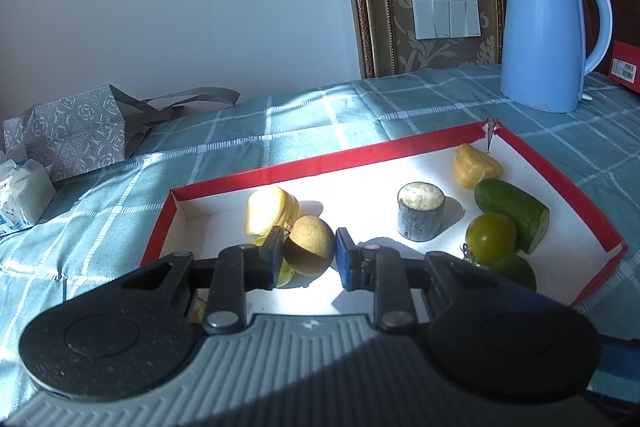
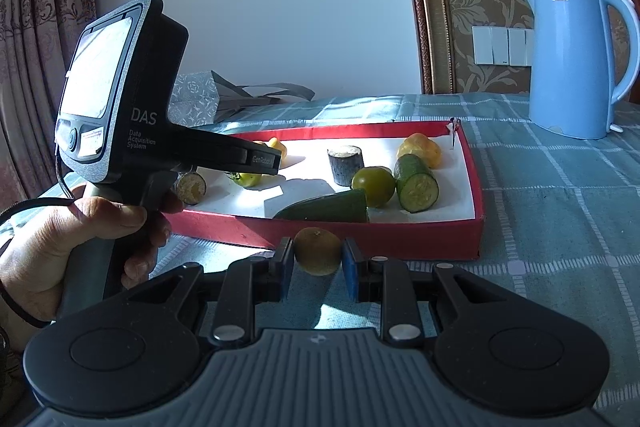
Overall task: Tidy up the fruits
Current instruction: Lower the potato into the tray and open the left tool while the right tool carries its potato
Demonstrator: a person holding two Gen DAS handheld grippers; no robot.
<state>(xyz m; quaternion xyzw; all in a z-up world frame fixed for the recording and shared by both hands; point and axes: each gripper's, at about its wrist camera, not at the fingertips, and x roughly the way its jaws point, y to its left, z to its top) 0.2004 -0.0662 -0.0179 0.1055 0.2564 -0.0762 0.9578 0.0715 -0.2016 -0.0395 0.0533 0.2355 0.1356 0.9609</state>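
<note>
Checked tablecloth, two cucumber pieces.

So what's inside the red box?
Inside the red box you can see two cucumber pieces, a green tomato, yellow fruits and two short grey stumps. The left gripper reaches over the box and hides part of its floor.

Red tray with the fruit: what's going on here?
A person holds a gripper in each hand over a red tray on a checked tablecloth. The left gripper, above the tray, is shut on a brown round fruit. The right gripper, in front of the tray, is shut on a greenish-brown round fruit. Cucumber pieces, a green tomato and yellow pieces lie in the tray.
</note>
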